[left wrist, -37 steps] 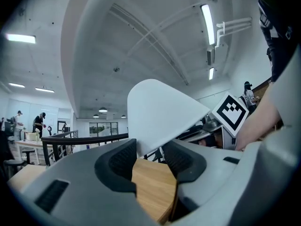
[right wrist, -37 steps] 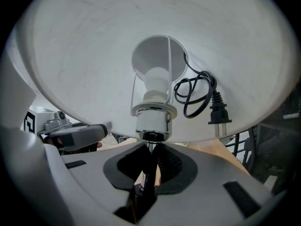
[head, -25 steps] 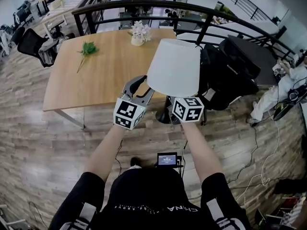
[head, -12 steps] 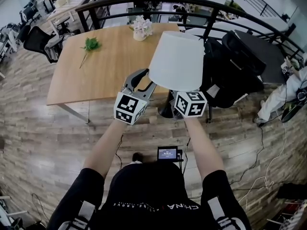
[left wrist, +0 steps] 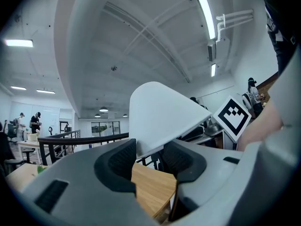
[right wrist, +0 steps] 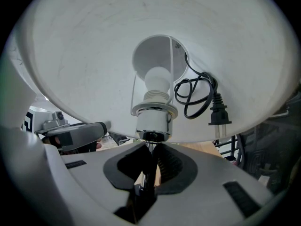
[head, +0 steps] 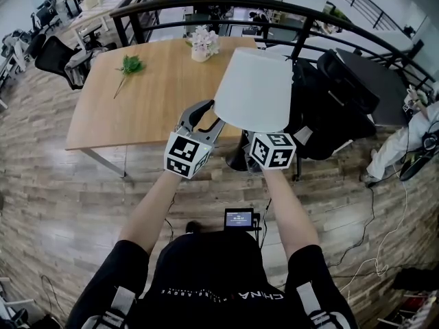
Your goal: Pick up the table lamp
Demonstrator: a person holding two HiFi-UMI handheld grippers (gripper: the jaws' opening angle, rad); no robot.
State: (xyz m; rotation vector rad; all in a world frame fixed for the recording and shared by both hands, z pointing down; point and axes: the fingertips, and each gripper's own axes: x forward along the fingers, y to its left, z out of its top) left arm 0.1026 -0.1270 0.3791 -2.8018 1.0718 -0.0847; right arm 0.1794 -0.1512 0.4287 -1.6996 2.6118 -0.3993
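The table lamp [head: 252,91] is held up in the air at about 1 o'clock from the middle of the head view. Its white shade overlaps the near right corner of the wooden table [head: 137,101]. Inside the shade a bulb [right wrist: 157,79] sits in a chrome socket [right wrist: 153,121], and at 3 o'clock of them hangs a coiled black cord with its plug [right wrist: 200,98].

The right gripper [right wrist: 149,161] has its jaws closed on the thin stem just under the socket. The left gripper [left wrist: 149,149], at 9 o'clock of the shade, has its jaws apart with the shade's lower rim at their gap. Whether the pads touch the rim is hard to tell.

On the table, a green sprig [head: 129,65] lies at 10 o'clock of the lamp and a flower pot [head: 202,44] at 11 o'clock.
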